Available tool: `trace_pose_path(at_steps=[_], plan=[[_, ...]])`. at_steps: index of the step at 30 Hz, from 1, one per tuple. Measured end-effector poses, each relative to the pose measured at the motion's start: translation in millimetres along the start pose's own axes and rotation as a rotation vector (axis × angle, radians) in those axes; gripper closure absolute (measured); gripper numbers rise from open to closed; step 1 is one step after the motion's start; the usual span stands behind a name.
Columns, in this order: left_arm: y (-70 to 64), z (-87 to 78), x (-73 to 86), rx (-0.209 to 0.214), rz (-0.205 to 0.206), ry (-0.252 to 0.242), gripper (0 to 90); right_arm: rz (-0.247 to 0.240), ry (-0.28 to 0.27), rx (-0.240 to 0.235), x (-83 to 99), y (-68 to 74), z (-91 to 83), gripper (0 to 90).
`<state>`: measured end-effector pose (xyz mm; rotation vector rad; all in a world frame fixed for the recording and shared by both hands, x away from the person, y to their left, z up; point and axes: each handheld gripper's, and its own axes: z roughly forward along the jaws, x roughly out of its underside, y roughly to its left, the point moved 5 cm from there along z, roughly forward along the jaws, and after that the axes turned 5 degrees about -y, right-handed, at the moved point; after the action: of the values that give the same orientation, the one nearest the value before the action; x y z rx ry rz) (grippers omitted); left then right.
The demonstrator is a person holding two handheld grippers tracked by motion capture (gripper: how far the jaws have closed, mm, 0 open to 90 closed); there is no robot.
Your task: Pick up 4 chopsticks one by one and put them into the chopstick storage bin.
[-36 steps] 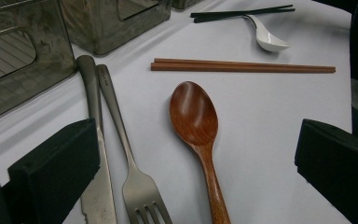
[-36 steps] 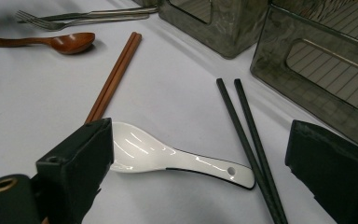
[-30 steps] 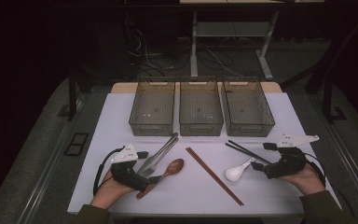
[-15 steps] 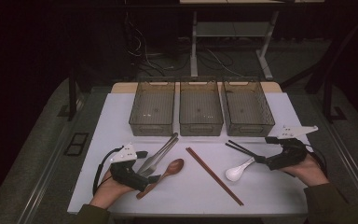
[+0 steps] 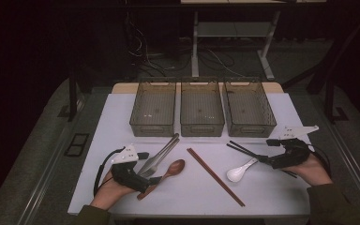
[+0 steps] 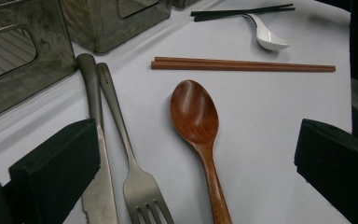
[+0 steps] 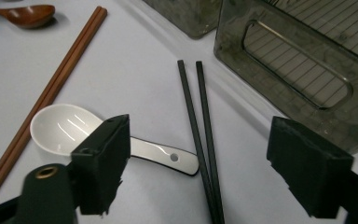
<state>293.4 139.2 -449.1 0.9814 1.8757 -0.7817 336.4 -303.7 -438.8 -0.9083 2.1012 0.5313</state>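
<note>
While our left gripper [image 5: 152, 180] rests near the front left corner of the white surface [image 5: 272, 192] with its jaws spread wide and empty, the wooden spoon [image 6: 196, 126] lies between them, touched by neither, bowl pointing toward the far edge. Just beside the spoon lie a metal fork [image 6: 129, 163] and knife [image 6: 93, 140], side by side. Our right gripper [image 5: 262, 158], near the front right corner, is likewise wide open and holds nothing; the white spoon's [image 7: 70, 128] handle and the black chopsticks [image 7: 200, 135] lie between its jaws. Brown chopsticks [image 5: 214, 176] lie diagonally at the centre. Three clear bins [image 5: 202, 123] line the far edge.
</note>
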Motion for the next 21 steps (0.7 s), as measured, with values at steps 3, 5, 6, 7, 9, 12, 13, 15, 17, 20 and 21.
trace_pose_path(at_steps=[3, 5, 6, 7, 9, 12, 13, 15, 17, 20, 21], plan=[[-0.6, -0.8, -0.2, 0.002, 0.002, -0.003, 0.0, 0.001, 0.017, -0.005, 3.0, -1.0, 1.4, 27.3], [-0.6, -0.8, -0.2, 0.004, 0.002, -0.003, 0.0, 0.003, 0.033, -0.007, 5.7, -2.0, 2.6, 30.9], [-0.5, -0.6, -0.1, 0.004, 0.001, -0.002, 0.0, 0.002, 0.038, -0.008, 6.5, -2.2, 2.8, 32.0], [-0.3, -0.1, 0.1, 0.003, 0.001, -0.003, 0.0, 0.002, 0.038, -0.008, 6.5, -2.2, 2.8, 32.0], [-0.2, 0.1, 0.5, 0.004, 0.0, 0.0, 0.0, -0.002, 0.057, -0.009, 9.1, -2.8, 3.5, 35.8], [-0.4, 0.3, 0.5, 0.005, -0.002, 0.001, 0.0, -0.013, 0.078, -0.007, 12.0, -5.0, 4.7, 39.9], [-0.5, 0.3, 0.6, 0.006, -0.001, 0.002, 0.0, -0.009, 0.087, -0.006, 13.4, -5.0, 5.2, 42.4], [-0.1, 0.6, 1.0, 0.007, 0.002, 0.004, 0.0, -0.013, 0.107, -0.012, 16.4, -5.6, 6.2, 46.9], [-0.4, 0.5, 1.1, 0.007, 0.0, 0.004, 0.0, -0.015, 0.117, -0.012, 17.8, -6.1, 6.7, 49.7], [-0.3, 0.4, 1.1, 0.009, 0.001, 0.004, 0.0, -0.019, 0.141, -0.02, 21.4, -7.8, 7.9, 56.6], [-0.2, 0.3, 1.1, 0.01, 0.002, 0.007, 0.0, -0.023, 0.144, -0.021, 22.2, -8.6, 8.3, 59.2]])
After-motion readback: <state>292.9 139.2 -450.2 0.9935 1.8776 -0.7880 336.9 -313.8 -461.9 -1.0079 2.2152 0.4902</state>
